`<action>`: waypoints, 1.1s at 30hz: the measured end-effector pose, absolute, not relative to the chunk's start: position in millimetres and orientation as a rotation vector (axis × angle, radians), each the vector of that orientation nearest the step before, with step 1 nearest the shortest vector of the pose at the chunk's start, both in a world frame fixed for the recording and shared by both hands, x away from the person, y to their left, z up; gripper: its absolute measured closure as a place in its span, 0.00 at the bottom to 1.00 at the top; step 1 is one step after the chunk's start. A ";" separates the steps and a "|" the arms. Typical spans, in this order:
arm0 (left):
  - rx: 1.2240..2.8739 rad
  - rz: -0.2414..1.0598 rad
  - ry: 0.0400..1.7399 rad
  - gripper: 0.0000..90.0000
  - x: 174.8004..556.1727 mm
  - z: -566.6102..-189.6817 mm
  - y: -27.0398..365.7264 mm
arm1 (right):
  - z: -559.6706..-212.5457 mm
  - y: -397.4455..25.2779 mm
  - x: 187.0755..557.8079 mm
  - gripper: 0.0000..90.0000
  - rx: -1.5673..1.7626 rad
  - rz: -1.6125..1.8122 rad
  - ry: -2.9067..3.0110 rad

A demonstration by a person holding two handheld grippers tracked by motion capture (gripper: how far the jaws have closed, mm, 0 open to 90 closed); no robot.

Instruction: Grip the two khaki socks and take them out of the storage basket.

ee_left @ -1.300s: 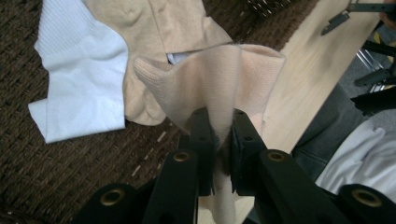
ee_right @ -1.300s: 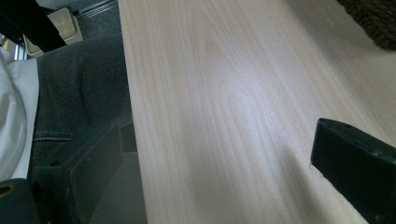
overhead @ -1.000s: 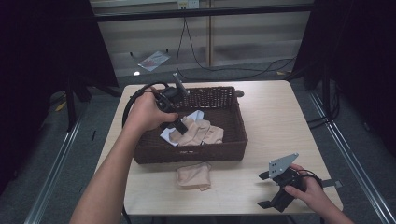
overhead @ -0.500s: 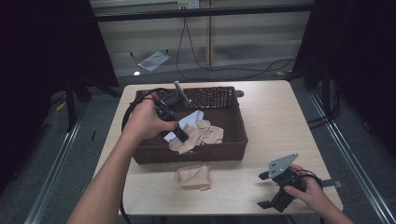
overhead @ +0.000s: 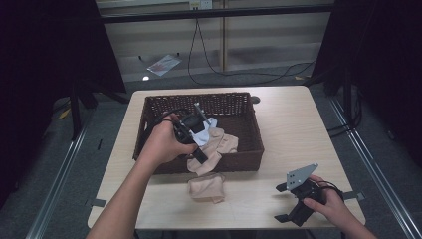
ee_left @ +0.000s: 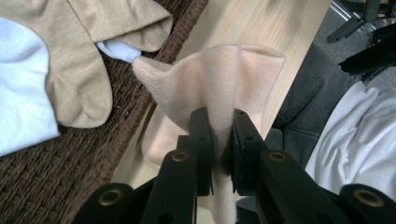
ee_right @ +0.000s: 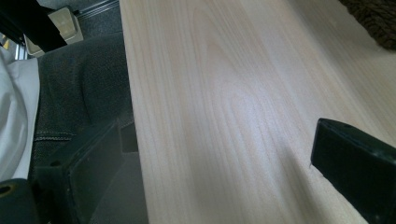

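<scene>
My left gripper (ee_left: pixel 219 135) pinches a soft, ribbed peach sock (ee_left: pixel 219 79) above the woven brown basket (overhead: pixel 251 132) rim; my right gripper (overhead: pixel 298 201), jaws spread wide, rests on the pale wood-grain table (ee_right: pixel 224 93).

- My left forearm (overhead: pixel 127 199) comes in from 6 o'clock and reaches toward 1 o'clock, bare to the wrist.
- My left hand (overhead: pixel 161 142) is wrapped around the left gripper (ee_left: pixel 219 140), which points down toward 5 o'clock in the high view.
- Its 2 jaws are pressed together on a fold of the pale sock (ee_left: pixel 224 79).
- My right hand (overhead: pixel 331 201) sits low at 5 o'clock, holding the right gripper (overhead: pixel 283 203).
- Its 2 jaws stand wide apart, pointing toward 8 o'clock, low over the table (ee_right: pixel 210 93).
</scene>
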State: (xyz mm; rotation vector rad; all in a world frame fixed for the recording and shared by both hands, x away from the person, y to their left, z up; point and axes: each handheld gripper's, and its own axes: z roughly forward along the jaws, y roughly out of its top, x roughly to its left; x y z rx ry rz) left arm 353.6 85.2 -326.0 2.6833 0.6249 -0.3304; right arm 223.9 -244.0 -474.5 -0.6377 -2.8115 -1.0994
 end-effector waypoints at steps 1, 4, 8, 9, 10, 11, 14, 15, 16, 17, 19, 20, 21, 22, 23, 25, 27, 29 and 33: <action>2.680 -0.325 0.628 0.90 352.7 -327.8 84.6 | -474.6 -243.9 224.0 0.02 -0.634 -1.100 -2.814; 2.692 -0.328 0.627 0.90 350.4 -335.3 83.0 | -474.3 -244.0 223.6 0.02 -0.634 -1.101 -2.812; 2.705 -0.321 0.656 0.89 345.7 -349.1 80.2 | -473.9 -244.2 223.3 0.02 -0.640 -1.096 -2.814; 2.709 -0.320 0.657 0.89 344.9 -352.2 79.6 | -473.9 -244.2 223.3 0.02 -0.640 -1.096 -2.814; 2.712 -0.323 0.664 0.89 343.7 -355.3 78.7 | -474.0 -244.2 223.2 0.02 -0.640 -1.097 -2.810; 2.720 -0.322 0.660 0.89 342.7 -358.1 77.8 | -474.0 -244.2 223.2 0.02 -0.640 -1.097 -2.810; 2.720 -0.326 0.664 0.82 339.8 -365.3 76.0 | -473.7 -244.6 223.3 0.02 -0.645 -1.096 -2.813; 2.729 -0.325 0.661 0.82 339.0 -367.2 75.6 | -473.7 -244.6 223.3 0.02 -0.645 -1.096 -2.813; 2.746 -0.319 0.644 0.78 338.8 -368.7 75.1 | -473.6 -244.5 223.1 0.02 -0.647 -1.093 -2.812; 2.743 -0.321 0.661 0.70 337.8 -370.3 74.9 | -473.6 -244.4 223.1 0.02 -0.646 -1.093 -2.812; 2.741 -0.306 0.674 0.56 335.8 -371.8 75.0 | -473.9 -243.9 223.2 0.02 -0.641 -1.095 -2.814; 2.749 -0.300 0.674 0.48 334.5 -372.0 75.5 | -474.0 -243.6 223.3 0.02 -0.636 -1.098 -2.816; 2.751 -0.294 0.680 0.48 333.4 -372.3 76.4 | -474.0 -243.6 223.3 0.02 -0.636 -1.098 -2.816; 2.741 -0.294 0.688 0.45 332.8 -372.8 77.6 | -473.8 -243.5 223.2 0.02 -0.637 -1.097 -2.816; 2.735 -0.281 0.690 0.41 332.5 -373.1 79.2 | -473.9 -243.4 223.3 0.02 -0.636 -1.097 -2.816; 2.744 -0.250 0.697 0.32 331.6 -373.6 82.9 | -473.8 -243.3 223.2 0.02 -0.645 -1.098 -2.813; 2.717 -0.244 0.707 0.27 330.2 -375.7 87.3 | -474.7 -243.5 223.5 0.02 -0.631 -1.098 -2.815; 2.705 -0.221 0.710 0.22 328.8 -379.2 91.4 | -474.7 -244.2 223.0 0.02 -0.637 -1.091 -2.819; 2.695 -0.208 0.703 0.16 323.8 -385.8 98.3 | -473.4 -245.1 222.2 0.02 -0.642 -1.103 -2.819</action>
